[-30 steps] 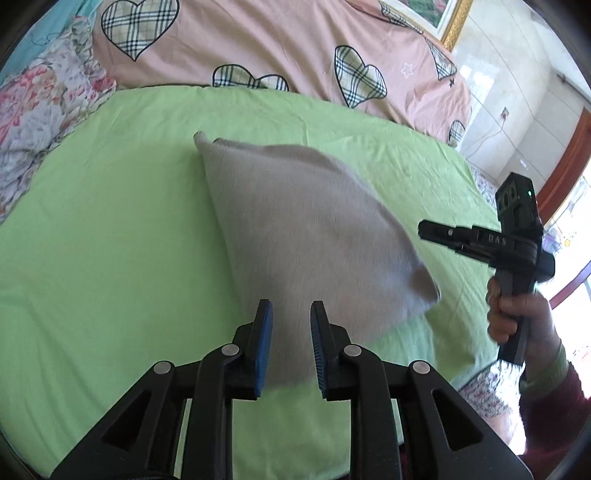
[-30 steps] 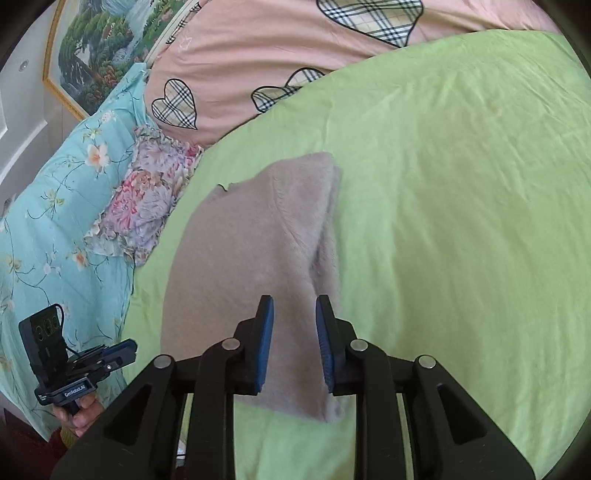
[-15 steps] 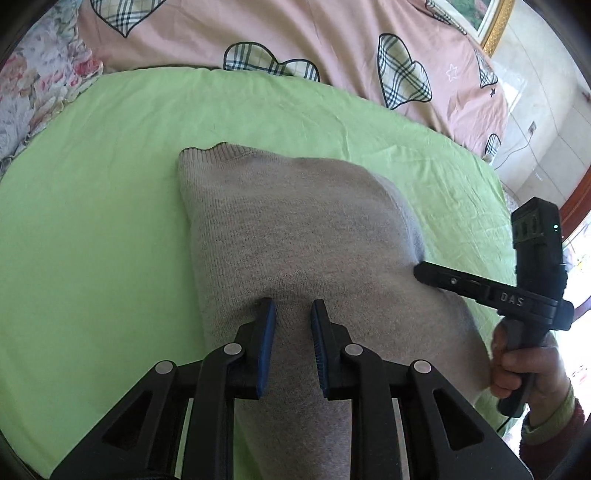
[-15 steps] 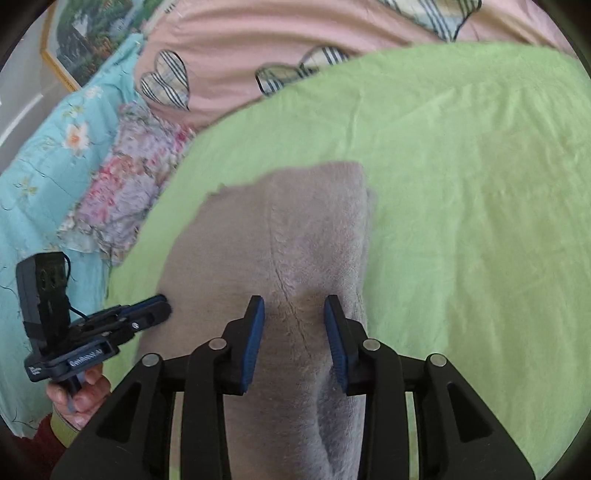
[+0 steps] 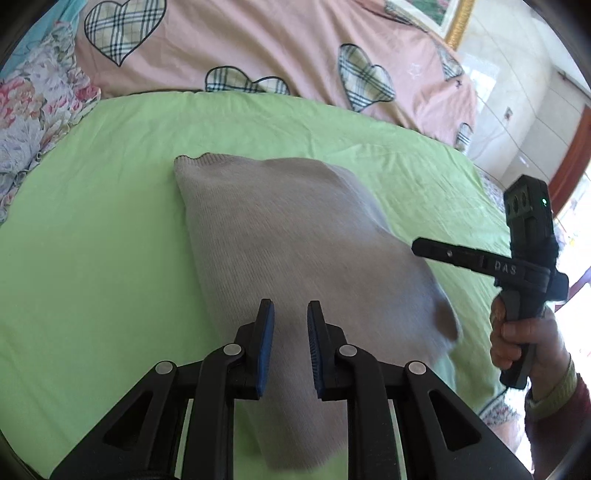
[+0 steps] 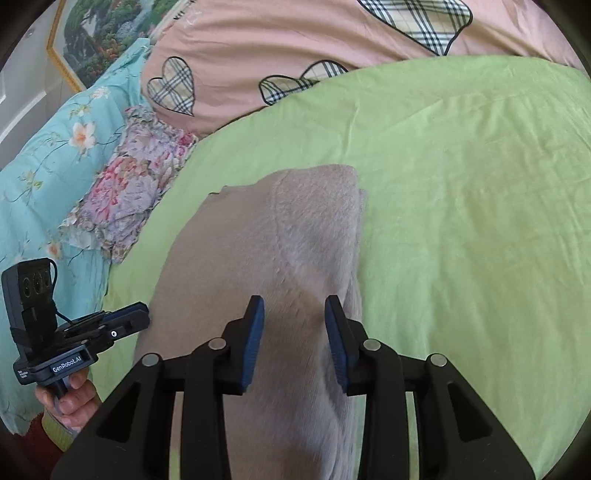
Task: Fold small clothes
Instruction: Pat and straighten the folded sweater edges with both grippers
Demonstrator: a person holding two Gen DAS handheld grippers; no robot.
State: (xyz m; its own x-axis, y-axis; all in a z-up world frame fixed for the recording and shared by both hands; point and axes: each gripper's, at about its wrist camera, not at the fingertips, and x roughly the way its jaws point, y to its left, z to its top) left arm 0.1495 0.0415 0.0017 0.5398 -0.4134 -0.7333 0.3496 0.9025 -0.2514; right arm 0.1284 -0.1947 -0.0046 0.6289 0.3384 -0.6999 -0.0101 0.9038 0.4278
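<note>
Left wrist view: left gripper (image 5: 290,321) jaws slightly apart, empty, over near end of beige sweater (image 5: 291,236) on green sheet (image 5: 92,240). Sweater's long axis runs 11 to 5 o'clock, ribbed edge far. Right gripper (image 5: 419,246) at 3 o'clock (state unclear here).

Right wrist view: right gripper (image 6: 294,314) jaws wide apart, empty. Sweater (image 6: 258,258) centre. Best: pinch near corners together, fold evenly toward 12 o'clock.

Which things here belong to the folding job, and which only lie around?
For the job:
- beige knitted garment
- left gripper
- right gripper

Only around:
- green sheet
- pink heart quilt
- floral pillow
- framed picture
</note>
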